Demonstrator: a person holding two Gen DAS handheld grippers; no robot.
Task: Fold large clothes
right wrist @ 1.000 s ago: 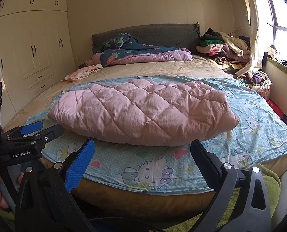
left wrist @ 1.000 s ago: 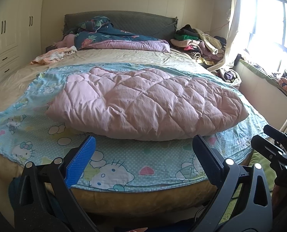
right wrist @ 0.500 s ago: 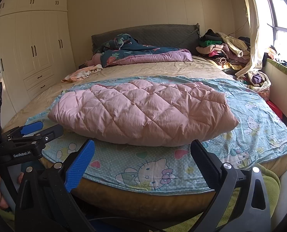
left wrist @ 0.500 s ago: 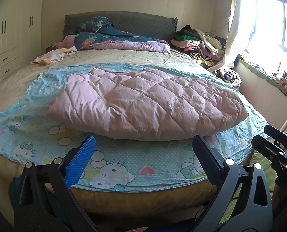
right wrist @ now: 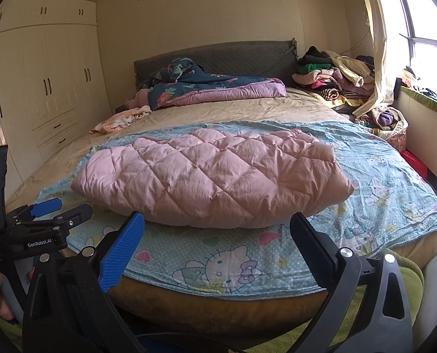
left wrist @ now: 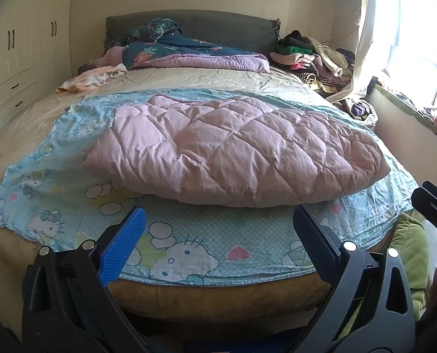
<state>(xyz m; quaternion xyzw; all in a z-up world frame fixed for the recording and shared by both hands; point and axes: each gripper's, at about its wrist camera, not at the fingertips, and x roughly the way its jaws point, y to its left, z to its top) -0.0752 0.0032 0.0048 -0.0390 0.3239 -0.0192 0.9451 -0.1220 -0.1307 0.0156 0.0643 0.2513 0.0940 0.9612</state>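
almost nothing has changed over the last second: in both wrist views the pink quilted garment (left wrist: 242, 153) lies where it did, and only the framing has drifted a hair, so both tools have kept hovering at the foot of the bed (left wrist: 218, 297) without advancing. the left tool (left wrist: 218, 229) stays spread wide, its blue-padded finger and its black finger well apart with nothing between them. the right tool (right wrist: 218, 232) is spread the same way and holds nothing.

the garment sits straight ahead of each tool, just beyond the fingertips, puffy and bunched in a long lump across the cartoon-print sheet (left wrist: 189, 250). seen from the left tool it reaches further toward the right tool's side; from the right tool it is roughly centred, with its near edge close above the fingertips. neither tool touches it.

the stillness suggests folding has not begun, or that one fold is finished and the person is weighing the next grab. it is hard to tell whether the lump is already doubled over. the likely next move is for each tool to reach forward and pinch a near corner or edge. the thick filling will probably resist a narrow pinch and spring back, so a deep bite on the hem seems wise.

far beyond the tools lie a dark floral duvet (right wrist: 206, 85) and a pile of clothes (right wrist: 333, 79).
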